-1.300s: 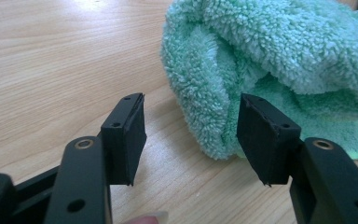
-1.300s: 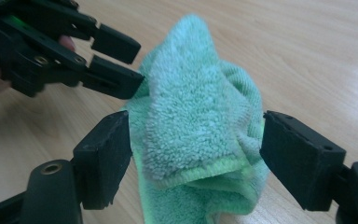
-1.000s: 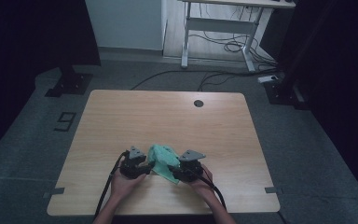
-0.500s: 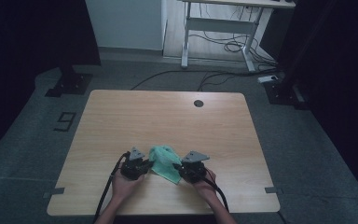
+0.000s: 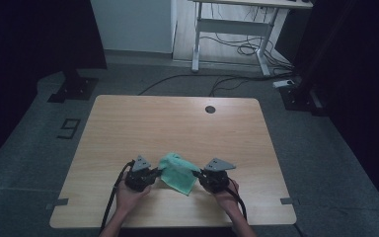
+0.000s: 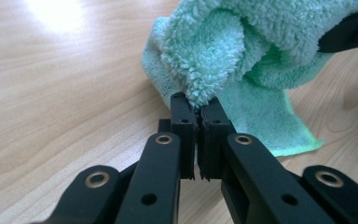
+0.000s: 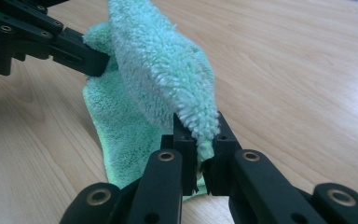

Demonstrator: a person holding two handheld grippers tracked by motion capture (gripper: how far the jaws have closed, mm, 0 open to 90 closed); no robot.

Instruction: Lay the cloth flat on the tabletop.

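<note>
Two hand-held grippers (image 5: 159, 173) (image 5: 196, 174) wider apart, green towel (image 5: 177, 170) stretched flatter

left gripper (image 6: 198, 109) jaws closed on a fold of the green towel (image 6: 223, 51); towel lower edge rests on the wooden table (image 6: 60, 93); right gripper (image 6: 349, 32) grips its far side.
</note>
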